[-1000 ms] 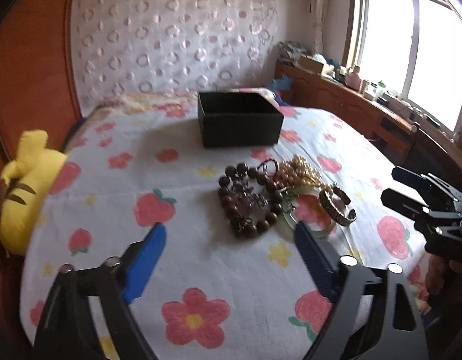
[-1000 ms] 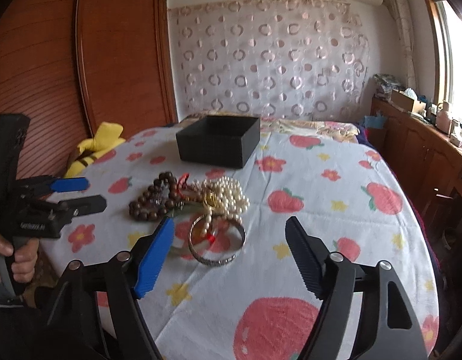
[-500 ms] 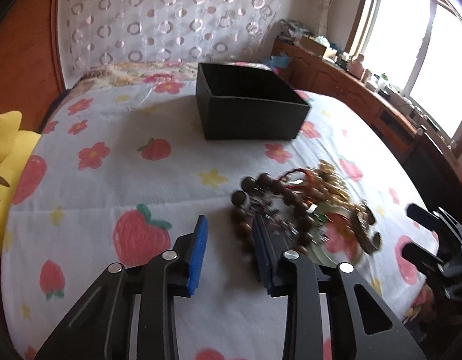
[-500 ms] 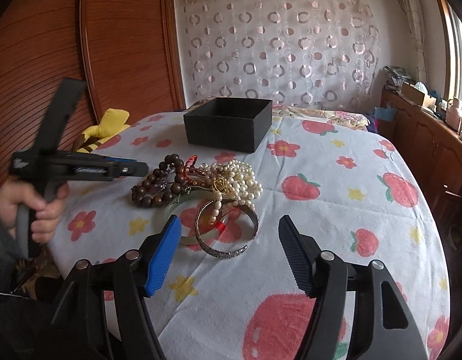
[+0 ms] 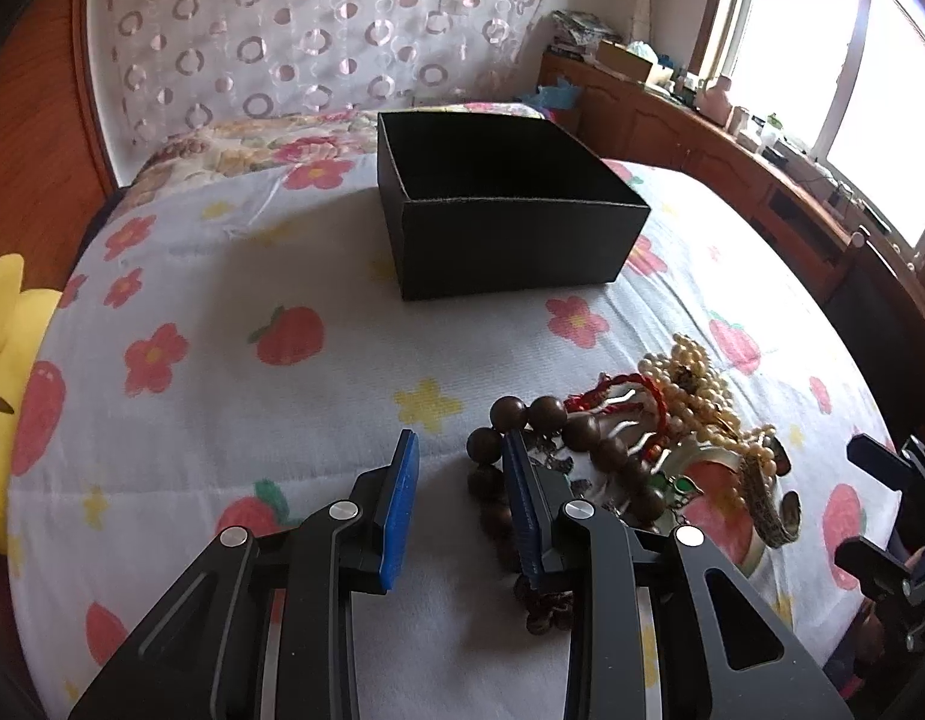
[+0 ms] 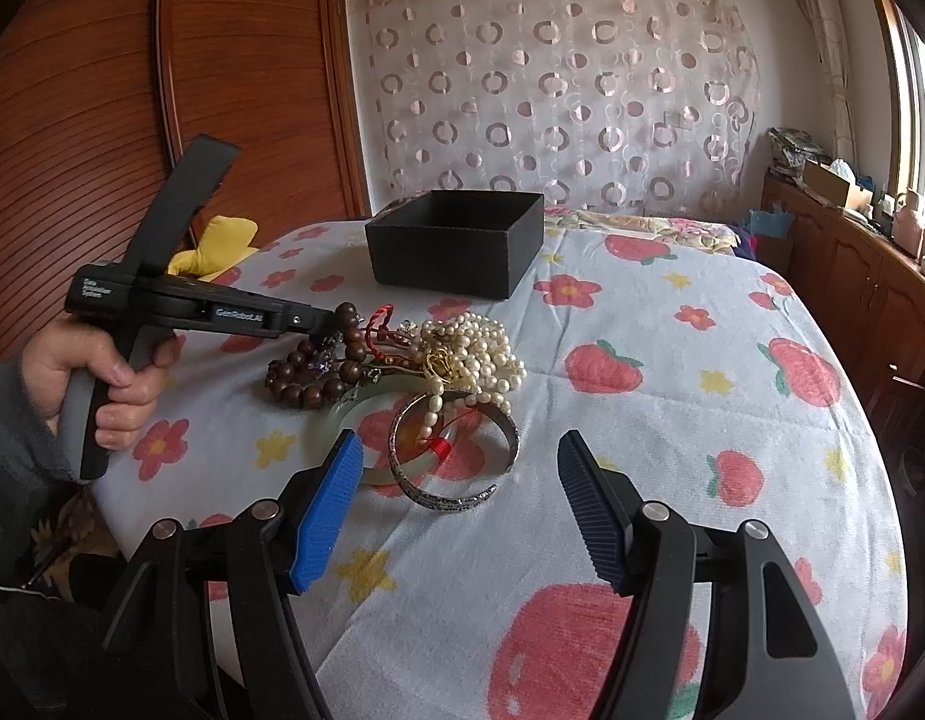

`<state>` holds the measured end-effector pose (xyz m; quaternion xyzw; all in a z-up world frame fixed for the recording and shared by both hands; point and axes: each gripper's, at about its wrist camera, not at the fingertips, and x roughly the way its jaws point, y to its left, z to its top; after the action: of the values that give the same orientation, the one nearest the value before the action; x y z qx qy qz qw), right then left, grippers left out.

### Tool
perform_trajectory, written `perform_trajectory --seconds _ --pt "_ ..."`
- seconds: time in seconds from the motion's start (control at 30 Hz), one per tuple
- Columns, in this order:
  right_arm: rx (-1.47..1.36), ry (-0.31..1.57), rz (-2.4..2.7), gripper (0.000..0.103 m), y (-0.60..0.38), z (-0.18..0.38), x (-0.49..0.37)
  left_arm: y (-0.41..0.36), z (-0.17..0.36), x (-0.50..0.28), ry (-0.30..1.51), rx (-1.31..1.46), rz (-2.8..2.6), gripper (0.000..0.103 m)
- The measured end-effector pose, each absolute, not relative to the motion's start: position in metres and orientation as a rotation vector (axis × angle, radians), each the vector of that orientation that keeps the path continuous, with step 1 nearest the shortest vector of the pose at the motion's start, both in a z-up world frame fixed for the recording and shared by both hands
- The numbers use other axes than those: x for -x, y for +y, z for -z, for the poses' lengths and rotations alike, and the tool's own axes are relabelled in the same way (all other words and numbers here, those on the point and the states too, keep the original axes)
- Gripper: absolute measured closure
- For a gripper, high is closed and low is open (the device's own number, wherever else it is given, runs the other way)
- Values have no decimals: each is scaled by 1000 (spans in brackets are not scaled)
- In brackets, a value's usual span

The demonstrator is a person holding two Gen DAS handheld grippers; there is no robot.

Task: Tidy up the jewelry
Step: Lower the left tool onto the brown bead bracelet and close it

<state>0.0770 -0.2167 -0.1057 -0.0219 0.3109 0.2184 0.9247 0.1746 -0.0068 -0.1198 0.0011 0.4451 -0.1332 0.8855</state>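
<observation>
The bed (image 5: pixel 222 420), spread with a strawberry-print cover, is carrying everything. The black box (image 5: pixel 510 240) is sitting open toward its far side, well apart from the jewelry pile (image 6: pixel 402 360) lying near the front edge. The left hand-held gripper (image 5: pixel 459 480) has just been closing; its jaws are standing narrow with only cover between them, the right pad lying against the brown bead bracelet (image 5: pixel 522 420). To lift it cleanly, one pad should probably slip inside the loop. The pearl necklace (image 6: pixel 480 348) and red cord (image 5: pixel 624 390) are tangled alongside and may drag. The right hand-held gripper (image 6: pixel 462 510) is hanging spread, empty, near the silver bangle (image 6: pixel 456 462).
</observation>
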Motion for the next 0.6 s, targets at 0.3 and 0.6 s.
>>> perform_trajectory --seconds 0.3,0.6 --pt "41 641 -447 33 -217 107 -74 -15 121 -181 928 -76 293 91" --pt "50 652 -451 33 -220 111 -72 -12 69 -152 790 -31 328 91"
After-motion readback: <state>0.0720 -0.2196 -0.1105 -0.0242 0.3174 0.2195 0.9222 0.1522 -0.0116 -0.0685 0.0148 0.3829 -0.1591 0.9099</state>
